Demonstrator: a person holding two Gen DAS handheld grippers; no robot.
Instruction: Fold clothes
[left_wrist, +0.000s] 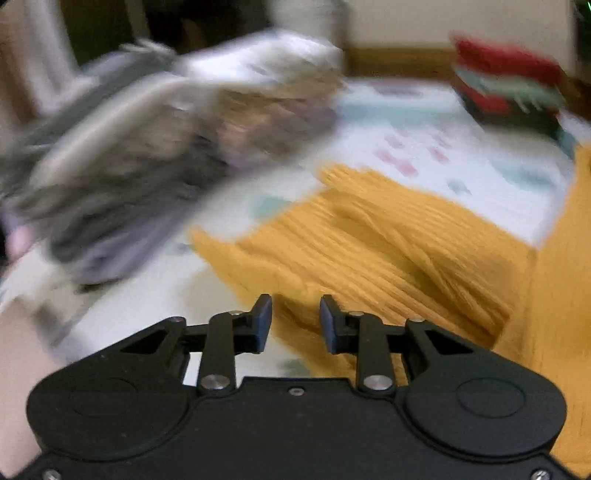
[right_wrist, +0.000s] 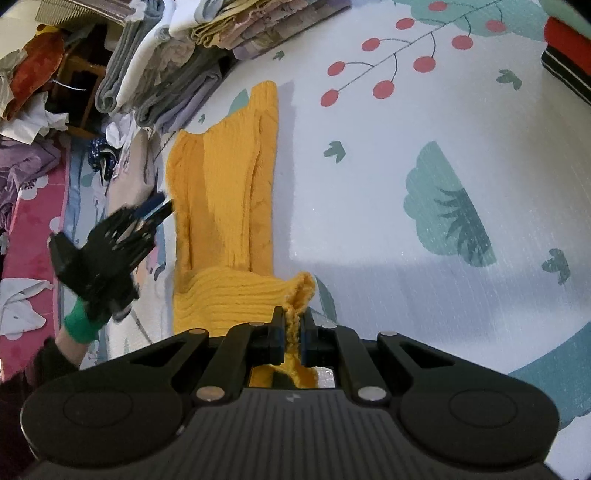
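Note:
A mustard-yellow ribbed knit garment (right_wrist: 225, 192) lies lengthwise on the printed sheet, with its near end folded over. My right gripper (right_wrist: 293, 332) is shut on a bunched edge of that near end. In the right wrist view my left gripper (right_wrist: 162, 206) hovers at the garment's left edge, carried by a hand with a green cuff (right_wrist: 79, 325). The left wrist view is blurred by motion. There the left gripper (left_wrist: 295, 319) has its blue pads (left_wrist: 264, 321) apart over the yellow knit (left_wrist: 369, 251), with nothing pinched between them.
A pile of folded grey, white and lilac clothes (right_wrist: 173, 62) sits at the sheet's far left, blurred in the left wrist view (left_wrist: 166, 147). A red, green and black folded stack (right_wrist: 569, 55) is at the far right. The white sheet (right_wrist: 424, 155) has cherry and tree prints. Pink bedding (right_wrist: 33, 221) lies left.

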